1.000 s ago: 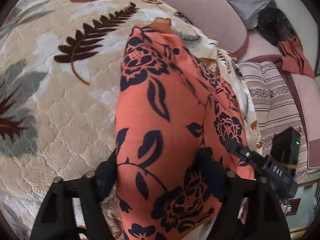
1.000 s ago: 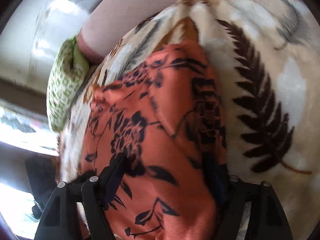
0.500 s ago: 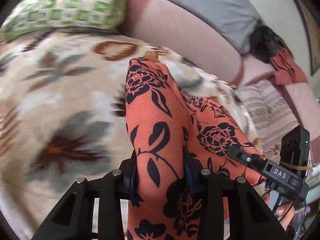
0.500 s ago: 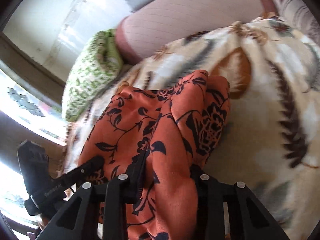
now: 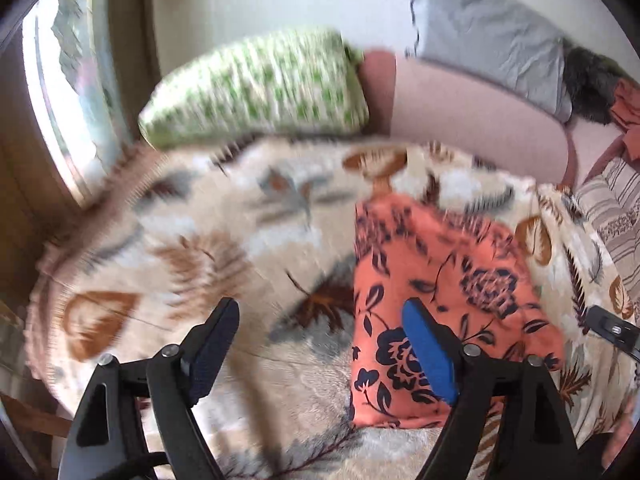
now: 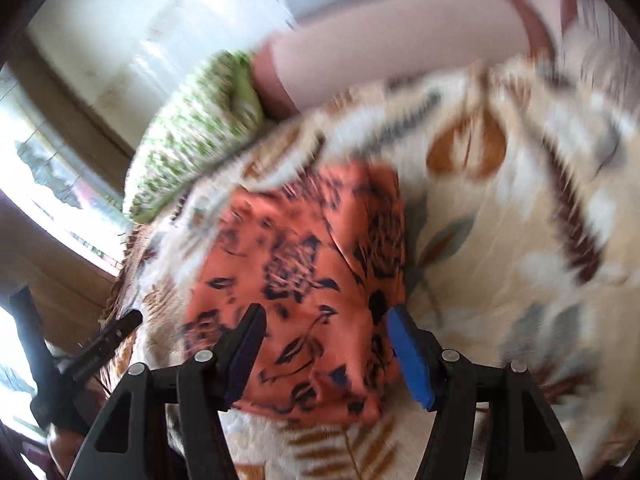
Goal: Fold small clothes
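Observation:
An orange garment with a dark floral print lies folded flat on a cream leaf-patterned blanket. My left gripper is open and empty above the garment's left edge; its right finger overlaps the cloth in the view. In the right wrist view the garment lies in front of my right gripper, which is open and empty just above its near edge. Both views are motion-blurred.
A green-and-white pillow lies at the far edge of the blanket next to a pink bolster and a grey pillow. A window is at the left. Striped cloth lies at the right.
Both grippers were shut on the orange garment and have opened and let it go. The garment now lies flat, and both grippers have drawn back and up.

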